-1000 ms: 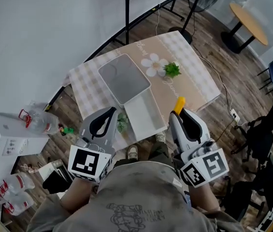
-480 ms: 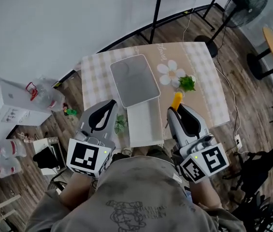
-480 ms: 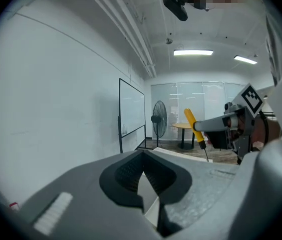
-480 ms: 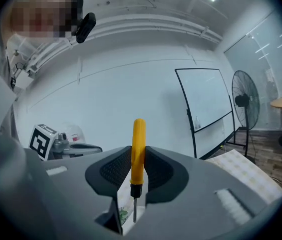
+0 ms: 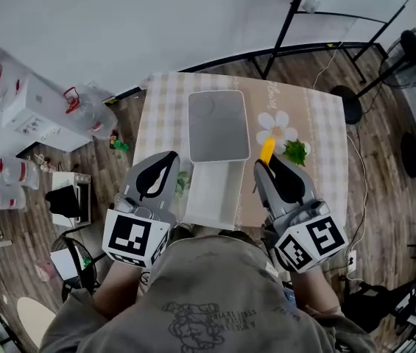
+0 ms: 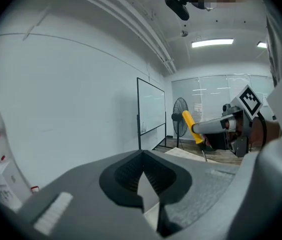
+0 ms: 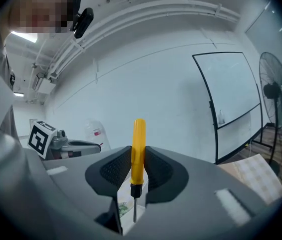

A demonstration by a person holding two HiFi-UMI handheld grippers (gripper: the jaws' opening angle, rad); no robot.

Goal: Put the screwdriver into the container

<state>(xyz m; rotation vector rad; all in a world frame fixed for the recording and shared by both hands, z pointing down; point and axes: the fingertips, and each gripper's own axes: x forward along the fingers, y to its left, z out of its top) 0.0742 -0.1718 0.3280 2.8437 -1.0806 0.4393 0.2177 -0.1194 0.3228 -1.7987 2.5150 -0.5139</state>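
Floor at left: white boxes [image 5: 34, 109] and clear bottles [image 5: 84, 112] with red parts stand on the wooden boards, beside the table
Left gripper [image 5: 167, 158]: held over the near left edge of the table; its jaws are pressed together with nothing between them
Table [image 5: 160, 109]: covered by a checked cloth with a flower print
Container [image 5: 211, 193]: white, open and rectangular, at the table's near edge, between the two grippers
Grey tray [image 5: 219, 123]: lies flat on the cloth, just beyond the container
Right gripper [image 5: 266, 166]: just right of the container, jaws clamped on the screwdriver's handle
Screwdriver [image 5: 267, 150]: yellow handle sticks out past the jaw tips, thin metal shaft points back toward the person; it is held in the air, outside the container
Plant [image 5: 294, 151]: small green sprig on the cloth, near the handle's right
Fan [image 5: 414, 46]: on the floor, far right, well apart from the table
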